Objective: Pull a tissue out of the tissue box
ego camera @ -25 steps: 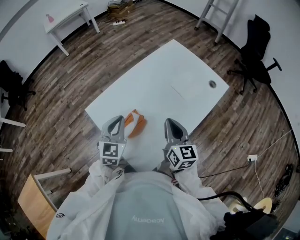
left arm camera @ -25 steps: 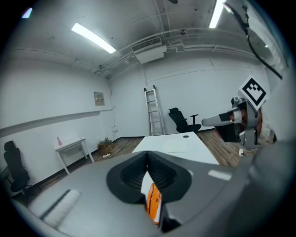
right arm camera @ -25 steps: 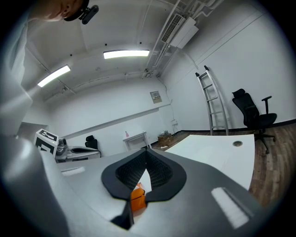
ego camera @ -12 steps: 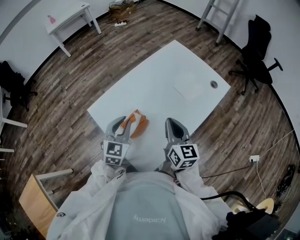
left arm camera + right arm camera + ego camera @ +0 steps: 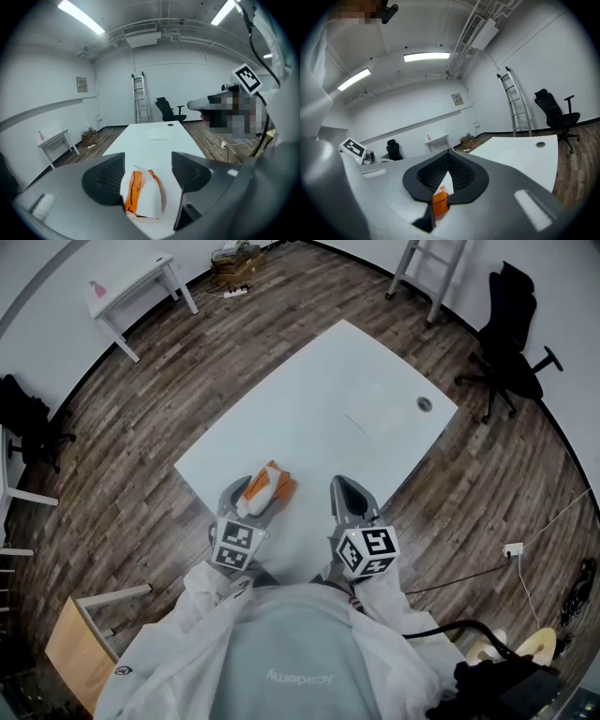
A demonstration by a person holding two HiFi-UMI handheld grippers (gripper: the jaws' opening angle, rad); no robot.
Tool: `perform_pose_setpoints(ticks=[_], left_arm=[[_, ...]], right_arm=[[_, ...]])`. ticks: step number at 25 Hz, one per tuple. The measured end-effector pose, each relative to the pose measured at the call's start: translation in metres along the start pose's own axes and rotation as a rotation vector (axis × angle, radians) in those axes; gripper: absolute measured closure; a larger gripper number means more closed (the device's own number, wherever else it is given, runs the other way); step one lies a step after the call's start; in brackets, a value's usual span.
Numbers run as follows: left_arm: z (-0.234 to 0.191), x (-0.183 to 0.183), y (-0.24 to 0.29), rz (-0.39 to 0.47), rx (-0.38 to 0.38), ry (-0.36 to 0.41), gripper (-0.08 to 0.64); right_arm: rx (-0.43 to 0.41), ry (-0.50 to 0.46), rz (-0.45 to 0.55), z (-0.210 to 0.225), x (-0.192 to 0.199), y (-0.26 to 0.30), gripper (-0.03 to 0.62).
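Opening: left hand-held gripper (image 5: 147,169), jaws spreading either side of orange-and-white tissue pack (image 5: 265,487), pads clear of it | tissue pack lying on white desk (image 5: 328,399), near its corner | right hand-held gripper (image 5: 349,495): jaws together, empty, beside pack

Bright, even light from ceiling tubes (image 5: 79,18); shadows soft and faint, white table (image 5: 328,399) a bit washed out, no hard glare. All views fisheye: straight lines bend and the corners go dark. In both gripper views the near foreground is soft, the room behind fairly sharp.
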State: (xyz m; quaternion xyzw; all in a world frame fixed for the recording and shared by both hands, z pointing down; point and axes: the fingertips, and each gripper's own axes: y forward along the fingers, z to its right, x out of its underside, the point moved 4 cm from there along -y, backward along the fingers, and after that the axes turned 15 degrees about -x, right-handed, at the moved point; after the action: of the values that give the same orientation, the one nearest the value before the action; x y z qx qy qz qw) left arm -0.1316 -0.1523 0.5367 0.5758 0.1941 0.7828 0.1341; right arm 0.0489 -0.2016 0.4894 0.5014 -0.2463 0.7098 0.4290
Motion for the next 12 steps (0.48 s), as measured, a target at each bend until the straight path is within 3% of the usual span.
perform_pose_setpoints(ticks=[5, 12], left_arm=[[0.014, 0.022, 0.013, -0.055, 0.047, 0.033, 0.224], [0.021, 0.038, 0.032, -0.156, 0.047, 0.059, 0.229]], right_arm=[[0.021, 0.004, 0.007, 0.002, -0.001, -0.007, 0.591], [0.059, 0.017, 0.022, 0.011, -0.002, -0.021, 0.591]])
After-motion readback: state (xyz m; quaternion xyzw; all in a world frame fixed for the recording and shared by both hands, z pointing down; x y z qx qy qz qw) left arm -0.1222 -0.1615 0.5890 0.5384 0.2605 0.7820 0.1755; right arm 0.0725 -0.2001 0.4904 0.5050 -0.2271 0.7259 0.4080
